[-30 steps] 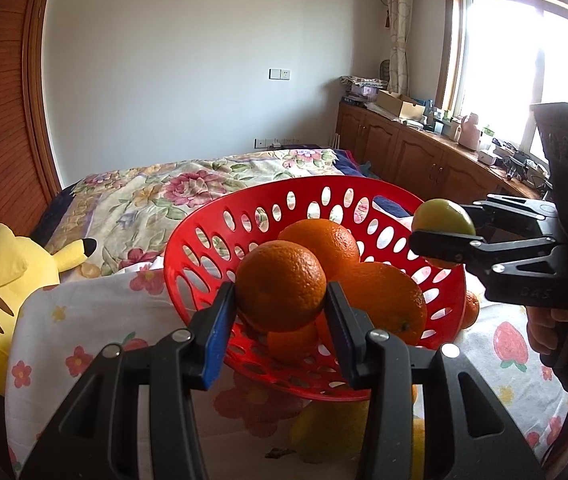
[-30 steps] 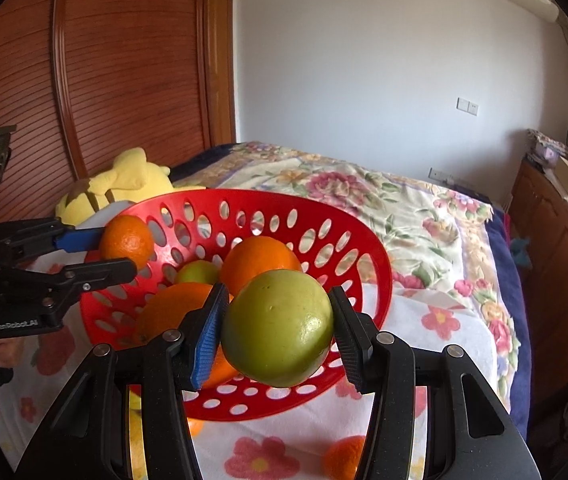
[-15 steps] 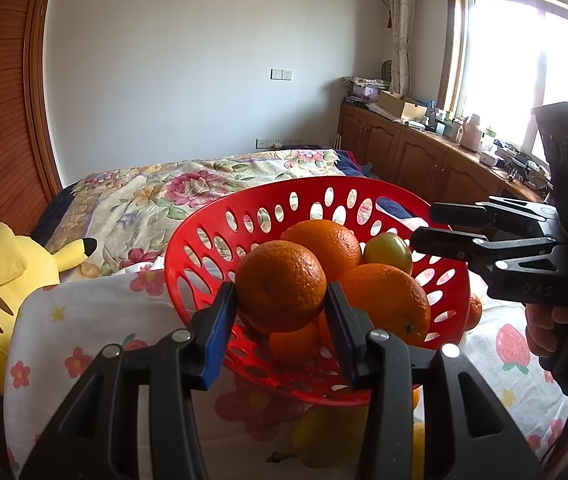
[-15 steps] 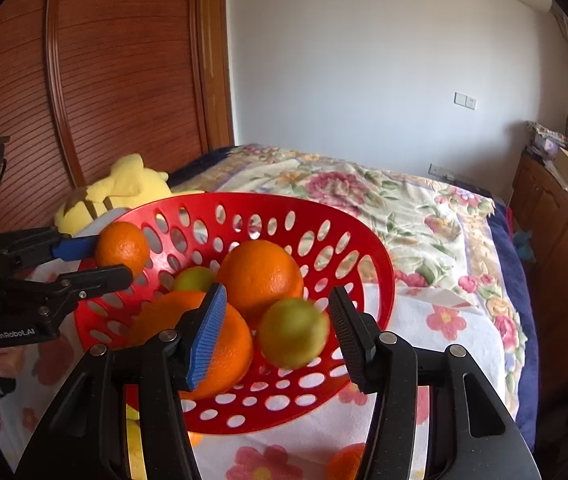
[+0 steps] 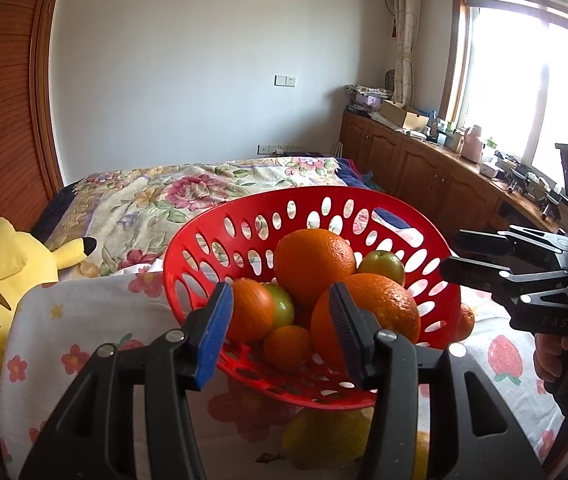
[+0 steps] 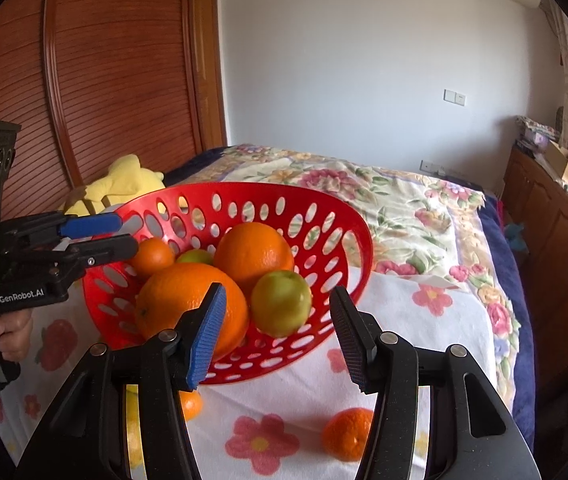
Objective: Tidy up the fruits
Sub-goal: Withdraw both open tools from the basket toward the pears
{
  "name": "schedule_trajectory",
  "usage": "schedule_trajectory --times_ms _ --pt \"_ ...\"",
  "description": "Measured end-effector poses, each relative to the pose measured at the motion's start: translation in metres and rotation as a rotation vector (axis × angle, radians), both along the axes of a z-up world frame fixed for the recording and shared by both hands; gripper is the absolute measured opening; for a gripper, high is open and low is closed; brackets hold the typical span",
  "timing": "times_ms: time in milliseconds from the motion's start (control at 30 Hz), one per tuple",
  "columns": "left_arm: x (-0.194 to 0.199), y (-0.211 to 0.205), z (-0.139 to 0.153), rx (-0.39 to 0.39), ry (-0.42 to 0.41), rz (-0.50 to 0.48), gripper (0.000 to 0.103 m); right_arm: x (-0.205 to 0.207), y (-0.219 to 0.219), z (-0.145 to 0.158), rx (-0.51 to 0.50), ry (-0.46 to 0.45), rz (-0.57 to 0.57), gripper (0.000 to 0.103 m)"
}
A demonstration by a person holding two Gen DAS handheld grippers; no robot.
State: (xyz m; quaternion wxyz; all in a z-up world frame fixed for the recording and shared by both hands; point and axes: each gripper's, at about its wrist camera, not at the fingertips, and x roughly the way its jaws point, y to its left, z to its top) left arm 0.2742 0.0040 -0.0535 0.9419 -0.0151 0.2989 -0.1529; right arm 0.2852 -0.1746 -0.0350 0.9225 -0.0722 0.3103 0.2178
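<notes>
A red basket (image 5: 368, 208) of oranges (image 5: 314, 266) and green fruit (image 6: 281, 303) stood on a flowered cloth (image 6: 424, 320) over a bed (image 5: 188, 192), in a room with wood panelling (image 6: 96, 80) and a bright window (image 5: 524, 80). The left gripper (image 5: 280, 330) was opening, its jaws clear of the small orange (image 5: 250, 310) lying in the basket; the right gripper (image 6: 278, 332) was also opening, empty. A yellowish fruit (image 5: 330, 436) lay half hidden under the basket's rim, and a loose orange (image 6: 346, 434) sat on the cloth.

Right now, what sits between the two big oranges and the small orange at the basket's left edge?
A green fruit, half hidden low in the red basket, lies between the small orange and the big oranges. The right wrist view shows it.
</notes>
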Motion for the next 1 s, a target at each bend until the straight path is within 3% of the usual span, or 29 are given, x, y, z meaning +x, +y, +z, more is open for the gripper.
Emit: schedule_trajectory --times_ms 467,1000 --pt "-0.035 -0.001 0.01 0.016 -0.022 -0.005 0.05 -0.034 -0.007 0.008 0.006 -0.015 -0.031 0.056" --pt "-0.085 0.006 0.007 0.03 -0.016 -0.002 0.051 -0.076 -0.005 -0.011 0.064 0.034 -0.056 0.058"
